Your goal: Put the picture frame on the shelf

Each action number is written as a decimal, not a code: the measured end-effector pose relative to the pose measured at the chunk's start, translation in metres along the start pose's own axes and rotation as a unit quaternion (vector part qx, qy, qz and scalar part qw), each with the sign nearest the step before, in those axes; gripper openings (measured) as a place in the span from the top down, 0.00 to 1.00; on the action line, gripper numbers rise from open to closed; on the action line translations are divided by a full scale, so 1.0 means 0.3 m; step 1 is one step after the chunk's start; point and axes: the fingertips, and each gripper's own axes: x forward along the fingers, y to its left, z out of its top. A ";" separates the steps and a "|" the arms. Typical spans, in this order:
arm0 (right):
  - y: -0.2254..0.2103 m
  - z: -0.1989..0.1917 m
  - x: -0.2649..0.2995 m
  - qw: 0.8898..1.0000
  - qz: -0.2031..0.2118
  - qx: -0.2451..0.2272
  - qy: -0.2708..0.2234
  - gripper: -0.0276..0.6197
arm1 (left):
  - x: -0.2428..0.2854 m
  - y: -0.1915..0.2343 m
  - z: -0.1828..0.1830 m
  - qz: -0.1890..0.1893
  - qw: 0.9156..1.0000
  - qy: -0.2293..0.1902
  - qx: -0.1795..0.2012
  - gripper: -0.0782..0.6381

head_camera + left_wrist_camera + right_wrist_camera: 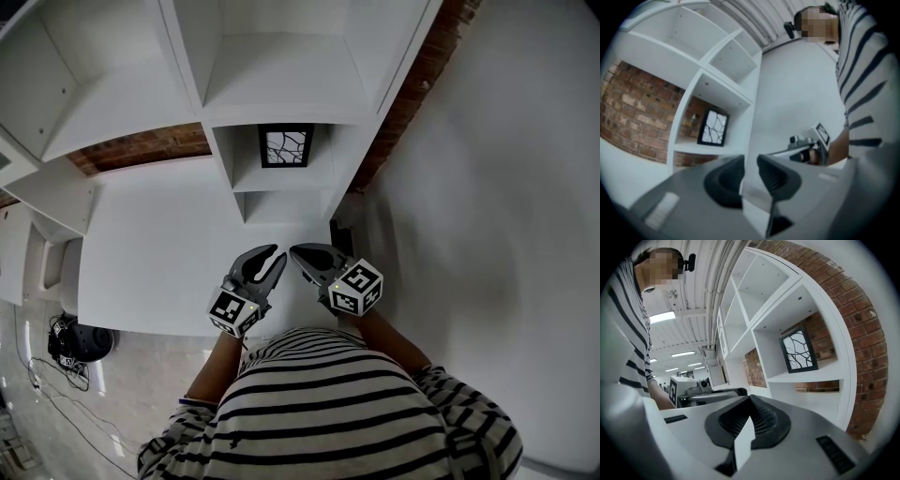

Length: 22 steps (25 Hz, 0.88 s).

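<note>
The black picture frame (285, 145) with a white branch pattern stands upright in a low cubby of the white shelf unit (246, 180). In the left gripper view the frame (713, 127) leans at the back of that cubby, and the right gripper view shows the frame (798, 350) too. Both grippers hang well back from the shelf, close to the person's striped shirt. My left gripper (275, 255) is open, with a gap and nothing between its jaws (750, 164). My right gripper (296, 251) is shut on nothing (750, 401).
A red brick wall (141, 147) runs behind the shelf unit. A white surface (159, 253) lies under the grippers, and a plain white wall (506, 187) rises on the right. A black device with cables (80, 342) sits on the floor at lower left.
</note>
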 end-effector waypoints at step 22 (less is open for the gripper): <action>-0.001 0.007 -0.004 1.000 -0.007 -0.015 0.015 0.95 | 0.013 -0.020 0.026 -0.019 1.000 -0.009 -0.008 0.76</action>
